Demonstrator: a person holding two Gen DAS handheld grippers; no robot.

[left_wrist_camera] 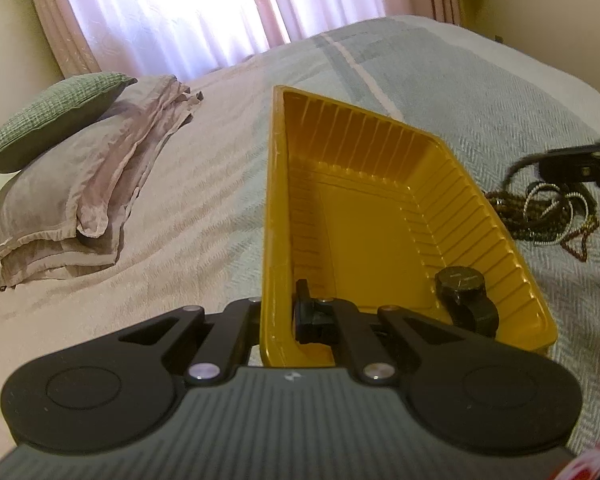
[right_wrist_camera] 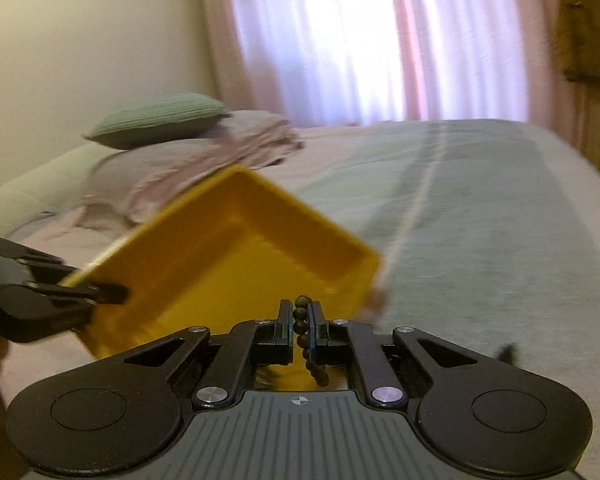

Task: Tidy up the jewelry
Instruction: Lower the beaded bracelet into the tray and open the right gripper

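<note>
Yellow ribbed plastic tray [left_wrist_camera: 380, 200] on a pale herringbone bedspread [left_wrist_camera: 480, 92].

Left gripper [left_wrist_camera: 300, 312] is clenched on the tray's near rim; a black wristwatch [left_wrist_camera: 466, 294] lies inside. Right gripper [right_wrist_camera: 300, 322] pinches a dark beaded strand [right_wrist_camera: 302, 320]; tangled bead necklaces [left_wrist_camera: 548, 216] rest just beside the tray. Beyond: mauve pillows [left_wrist_camera: 80, 192], green cushion [left_wrist_camera: 56, 116], pink curtains [left_wrist_camera: 172, 8].

Tray on the bed, at my left jaws

My left jaws clamp the tray's [left_wrist_camera: 400, 216] near wall; a watch [left_wrist_camera: 466, 292] lies inside, right of them. Beads [left_wrist_camera: 548, 212] lie on the bed [left_wrist_camera: 180, 220] right of the tray; pillows [left_wrist_camera: 60, 168] far left.
</note>
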